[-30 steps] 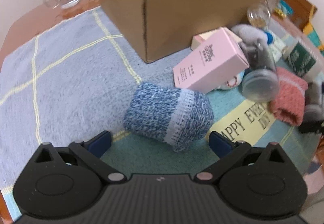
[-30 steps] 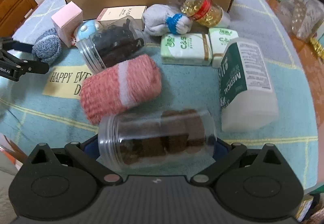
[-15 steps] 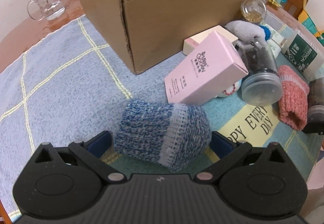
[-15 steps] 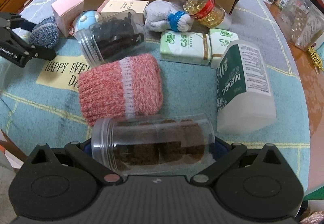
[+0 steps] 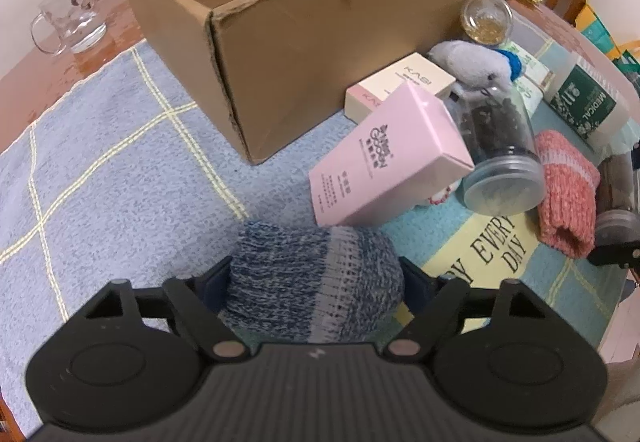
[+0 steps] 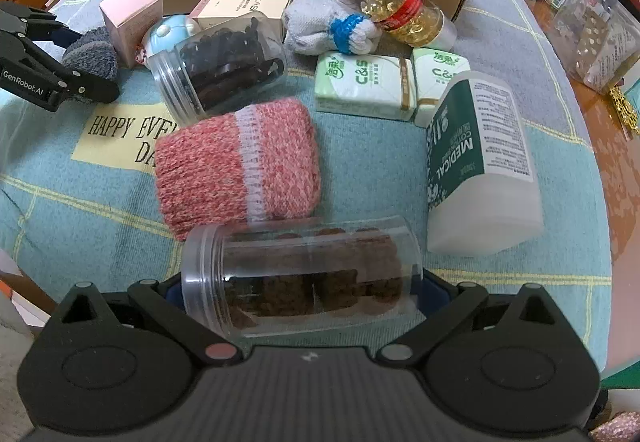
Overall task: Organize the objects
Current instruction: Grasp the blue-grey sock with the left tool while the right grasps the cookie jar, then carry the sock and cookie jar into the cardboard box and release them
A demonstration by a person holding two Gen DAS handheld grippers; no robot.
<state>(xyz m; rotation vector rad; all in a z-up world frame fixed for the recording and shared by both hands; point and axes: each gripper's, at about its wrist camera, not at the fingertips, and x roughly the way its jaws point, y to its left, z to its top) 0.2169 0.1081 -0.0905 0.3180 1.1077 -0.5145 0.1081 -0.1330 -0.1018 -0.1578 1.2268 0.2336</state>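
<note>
Closing in since a second ago, the left tongs (image 5: 316, 282) have gone from standing wide in front of the blue knitted sock roll (image 5: 316, 282) to straddling it, and their jaws are closing now, the blue pads pressed against both ends of the roll. Far left on the bare wooden tabletop (image 5: 24, 70) stands a glass mug (image 5: 68, 22); beside it the open cardboard box (image 5: 304, 54) sits on the blue checked cloth (image 5: 100, 162). Moving right, a pink carton (image 5: 384, 166) leans just beyond the sock roll, a cream carton (image 5: 400, 86) behind it against the box. Next comes a clear jar of dark pieces (image 5: 500, 158) lying on its side, then a pink knitted sock roll (image 5: 564, 190) just beside it. Over in the right wrist view, the right tongs (image 6: 300, 282) have kept their place, jaws wide around a clear jar of brown chunks (image 6: 300, 274) lying crosswise between them, its two ends up against the fingers. Beyond that jar lies the pink roll, and further right a white sock bundle with a blue band (image 6: 332, 26), a bottle of golden capsules (image 6: 400, 6) tipped against the box, two green-and-white packs (image 6: 364, 86) side by side, and a white medical bottle (image 6: 480, 162) lying flat on the cloth.
</note>
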